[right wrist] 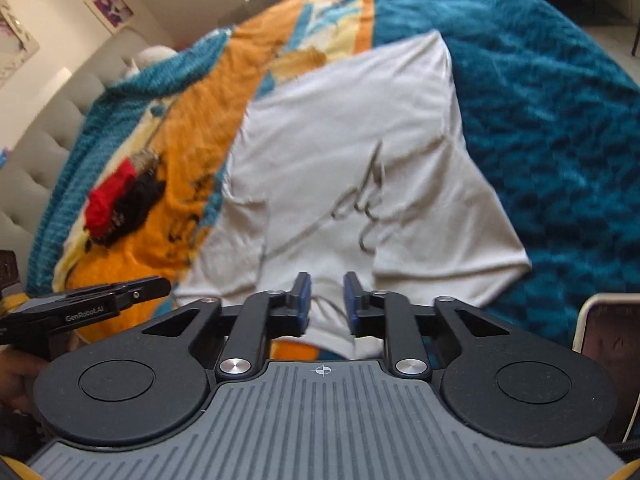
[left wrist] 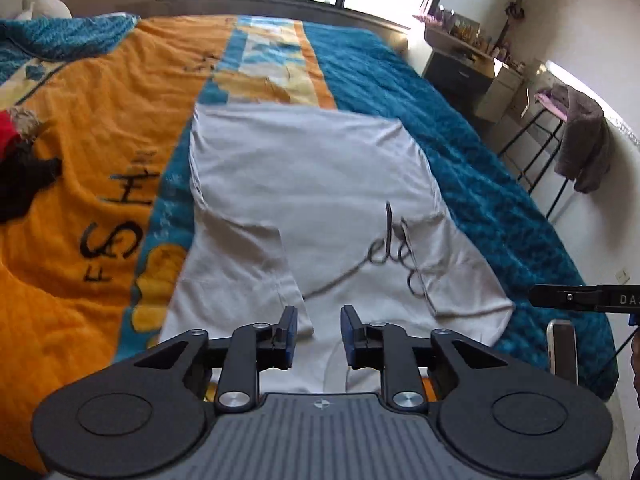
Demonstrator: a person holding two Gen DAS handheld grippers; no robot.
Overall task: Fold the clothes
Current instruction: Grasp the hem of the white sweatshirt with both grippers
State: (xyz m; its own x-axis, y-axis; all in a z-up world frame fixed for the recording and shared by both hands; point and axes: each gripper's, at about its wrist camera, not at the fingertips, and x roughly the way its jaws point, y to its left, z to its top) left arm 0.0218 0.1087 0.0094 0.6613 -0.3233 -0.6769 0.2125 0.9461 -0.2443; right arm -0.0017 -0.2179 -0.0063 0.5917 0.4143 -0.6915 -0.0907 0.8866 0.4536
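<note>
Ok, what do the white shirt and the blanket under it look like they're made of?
Shirt: thin, matte knit, probably cotton jersey; it lies flat with soft shallow creases. Blanket: thick plush, likely fleece; the teal part shows a fuzzy, rippled pile.

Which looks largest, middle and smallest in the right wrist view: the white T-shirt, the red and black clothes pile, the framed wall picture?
1. white T-shirt
2. red and black clothes pile
3. framed wall picture, though it hangs farthest from the camera, so its true size is unsure.
</note>
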